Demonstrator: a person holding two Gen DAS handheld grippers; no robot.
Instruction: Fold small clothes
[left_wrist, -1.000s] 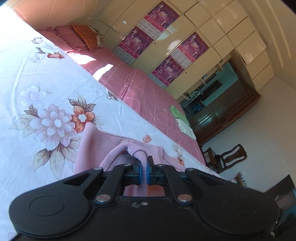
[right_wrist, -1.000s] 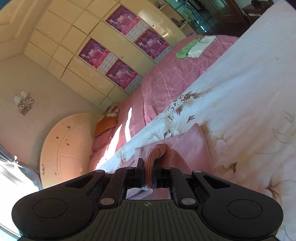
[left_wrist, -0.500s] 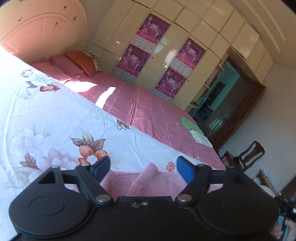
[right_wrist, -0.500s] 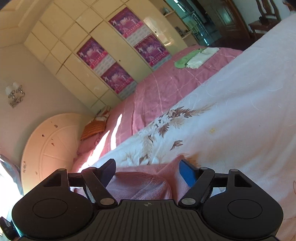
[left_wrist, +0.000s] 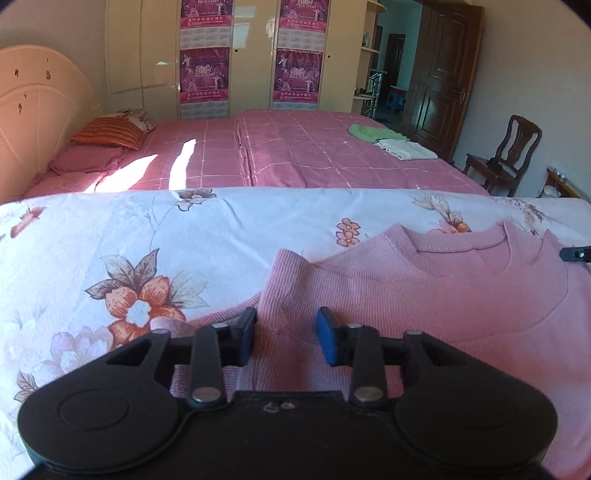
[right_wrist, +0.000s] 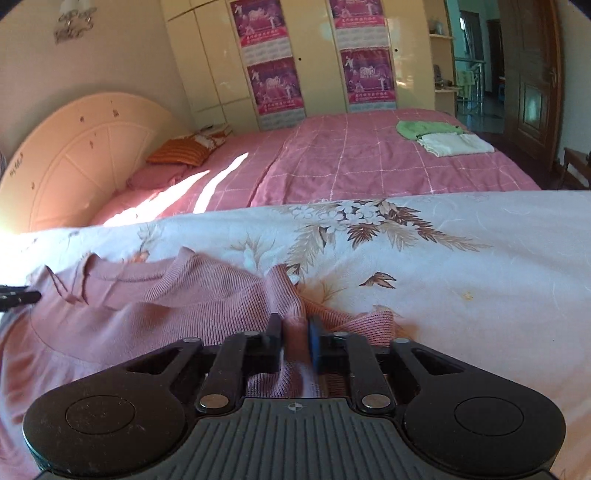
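Pink ribbed knit sweater (left_wrist: 424, 295) lies spread, neckline up, on the white floral bedsheet (left_wrist: 110, 240) of the near bed. Left claw (left_wrist: 286, 332), jaws just closing, stands part-open over the shoulder fabric, pads not pressing it. Right claw (right_wrist: 295, 339), also just closing, pinches a raised fold of the sweater's other shoulder between its pads.
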